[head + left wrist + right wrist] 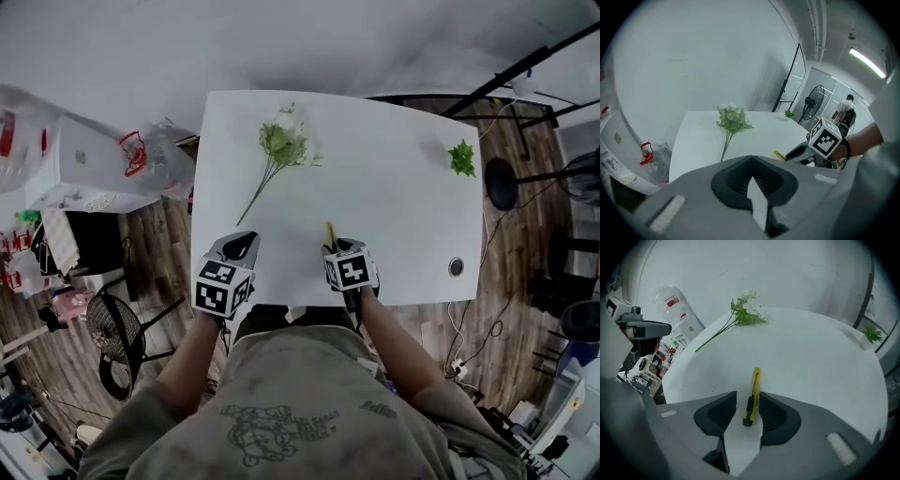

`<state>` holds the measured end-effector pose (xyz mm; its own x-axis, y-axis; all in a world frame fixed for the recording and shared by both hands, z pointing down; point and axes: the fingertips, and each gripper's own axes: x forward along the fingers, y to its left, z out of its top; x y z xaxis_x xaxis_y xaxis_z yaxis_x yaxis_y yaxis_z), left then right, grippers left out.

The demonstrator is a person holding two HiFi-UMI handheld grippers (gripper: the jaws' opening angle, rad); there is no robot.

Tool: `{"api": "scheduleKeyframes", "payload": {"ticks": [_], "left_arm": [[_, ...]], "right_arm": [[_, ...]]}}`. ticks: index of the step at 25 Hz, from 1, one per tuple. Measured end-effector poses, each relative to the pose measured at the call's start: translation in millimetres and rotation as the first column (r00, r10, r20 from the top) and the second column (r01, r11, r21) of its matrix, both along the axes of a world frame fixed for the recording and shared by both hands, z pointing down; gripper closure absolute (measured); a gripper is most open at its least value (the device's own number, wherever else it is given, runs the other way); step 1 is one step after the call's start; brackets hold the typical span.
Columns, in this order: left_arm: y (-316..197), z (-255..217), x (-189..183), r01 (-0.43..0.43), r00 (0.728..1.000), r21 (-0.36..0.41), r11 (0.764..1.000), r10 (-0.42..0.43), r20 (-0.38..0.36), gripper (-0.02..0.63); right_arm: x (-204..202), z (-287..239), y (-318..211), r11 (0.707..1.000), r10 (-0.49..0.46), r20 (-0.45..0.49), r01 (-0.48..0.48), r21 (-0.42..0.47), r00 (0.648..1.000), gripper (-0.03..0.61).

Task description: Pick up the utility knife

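The yellow and black utility knife [753, 394] lies flat on the white table [394, 206] near its front edge, pointing away from me. My right gripper [747, 395] is open and straddles the knife's near end, one pad on each side, with a gap on the left. In the head view only the knife's yellow tip [330, 234] pokes out ahead of the right gripper [339, 248]. My left gripper [239, 246] hovers at the front left edge of the table, shut and empty. From the left gripper view the knife [779, 155] shows beside the right gripper [799, 152].
An artificial flower stem [277, 150] lies at the back left of the table, and a small green plant [461, 157] at the back right. A round grommet [456, 266] sits near the front right corner. A water bottle [155, 155] and a fan [112, 328] stand left of the table.
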<state>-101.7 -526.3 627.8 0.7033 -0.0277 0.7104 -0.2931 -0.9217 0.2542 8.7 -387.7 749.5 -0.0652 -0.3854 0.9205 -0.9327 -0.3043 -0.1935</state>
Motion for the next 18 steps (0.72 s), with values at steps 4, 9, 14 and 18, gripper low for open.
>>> {"api": "scheduleKeyframes", "payload": {"ticks": [4,9,14,18], "left_arm": [[-1.6,4.3,-12.4,-0.031,0.999,-0.006,1.0,0.031,0.011,0.614],[1.4,-2.5,-23.1,-0.054,0.998,0.016,0.998,0.053,0.031,0.614],[8.8,-14.0,-27.1,-0.041,0.999,0.029,0.999,0.041,0.01,0.614],[9.8,-14.6,-32.9,-0.02,1.0,0.02,1.0,0.02,0.01,0.614]], "right_arm": [[4.7,5.1,3.5,0.999,0.03,-0.069,-0.032,-0.024,0.997,0.438],[6.9,3.8,6.9,0.997,0.047,-0.11,-0.053,-0.05,0.993,0.457],[6.8,2.9,10.6,0.996,0.07,-0.107,-0.075,-0.042,0.992,0.497],[0.3,-2.8,4.0,0.999,0.026,-0.09,-0.029,-0.031,0.996,0.499]]}}
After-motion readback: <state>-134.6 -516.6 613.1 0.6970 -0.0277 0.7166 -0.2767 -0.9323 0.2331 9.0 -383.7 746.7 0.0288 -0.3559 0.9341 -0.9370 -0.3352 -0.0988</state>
